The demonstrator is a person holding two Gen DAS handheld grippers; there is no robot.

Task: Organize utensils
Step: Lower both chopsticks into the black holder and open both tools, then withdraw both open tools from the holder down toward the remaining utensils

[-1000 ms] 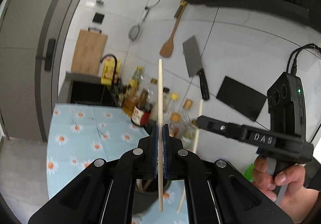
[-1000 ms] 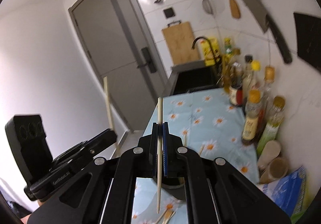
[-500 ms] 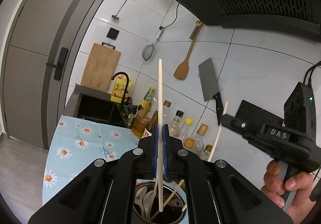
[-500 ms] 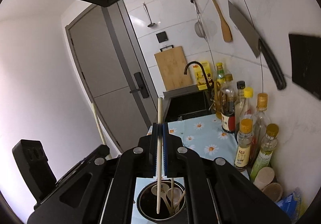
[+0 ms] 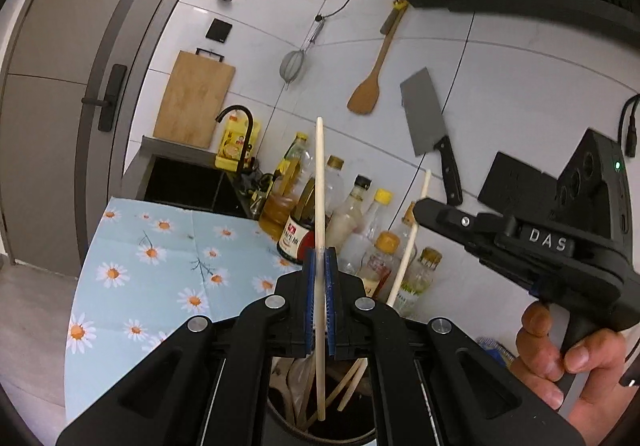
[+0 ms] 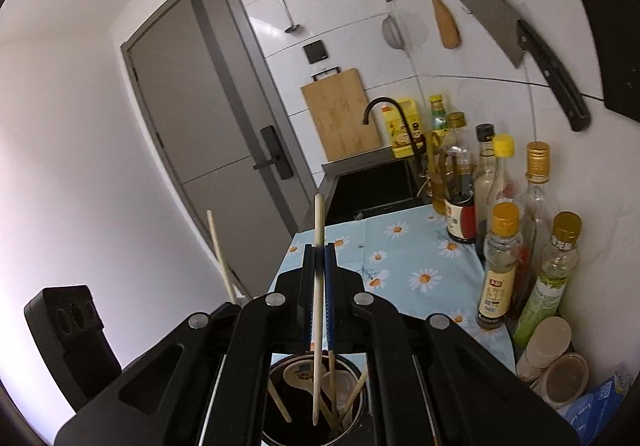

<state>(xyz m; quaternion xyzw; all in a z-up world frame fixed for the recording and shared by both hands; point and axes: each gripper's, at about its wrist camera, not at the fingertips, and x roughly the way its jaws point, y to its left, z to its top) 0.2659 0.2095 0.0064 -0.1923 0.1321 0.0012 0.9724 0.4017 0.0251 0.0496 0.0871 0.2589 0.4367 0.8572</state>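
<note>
Your left gripper point(image 5: 319, 306) and right gripper point(image 6: 319, 294), each clamped on an upright chopstick point(image 5: 320, 182), hold the tips inside the dark utensil holder point(image 6: 276, 382) at bottom centre on the counter point(image 6: 404, 258).

Upright pale chopsticks point(image 5: 319, 206) over dark utensil holder point(image 6: 280, 406)

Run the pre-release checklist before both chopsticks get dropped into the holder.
1. Left gripper shut on the left chopstick: ok.
2. Right gripper shut on the right chopstick: ok.
3. Left chopstick's lower tip over the utensil holder mouth: ok.
4. Right chopstick's tip inside the holder's rim: ok.
5. Room among the spoons and sticks already inside: cannot tell.
6. Both chopsticks near upright: ok.
</note>
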